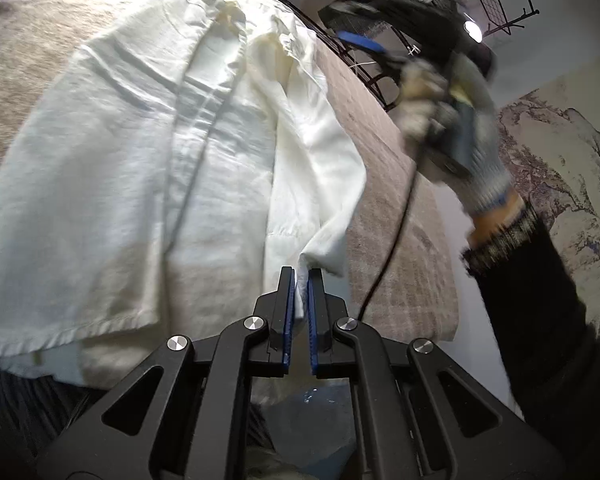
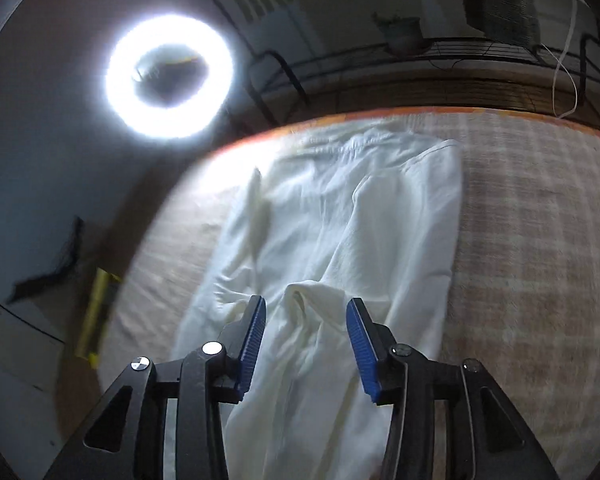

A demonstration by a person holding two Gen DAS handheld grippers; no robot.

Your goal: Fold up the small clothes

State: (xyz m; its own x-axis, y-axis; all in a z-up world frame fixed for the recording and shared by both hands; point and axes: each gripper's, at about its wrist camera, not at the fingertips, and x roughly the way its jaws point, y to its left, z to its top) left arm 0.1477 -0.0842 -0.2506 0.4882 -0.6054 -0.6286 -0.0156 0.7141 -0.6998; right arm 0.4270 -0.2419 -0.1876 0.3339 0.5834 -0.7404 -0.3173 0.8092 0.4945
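A white garment lies spread on a checked table cover. My left gripper is shut on a bunched corner of it at the near edge, and the cloth runs up from between the blue pads. In the right wrist view the same white garment lies lengthwise ahead. My right gripper stands open above it. A raised fold of cloth sits between its fingers, and neither pad touches it. A gloved hand holds the right gripper, blurred, at the right of the left wrist view.
A bright ring light glares beyond the table's far left edge. A black wire rack with a small plant pot stands behind the table. A black cable hangs across the cover. A yellow object lies on the floor at the left.
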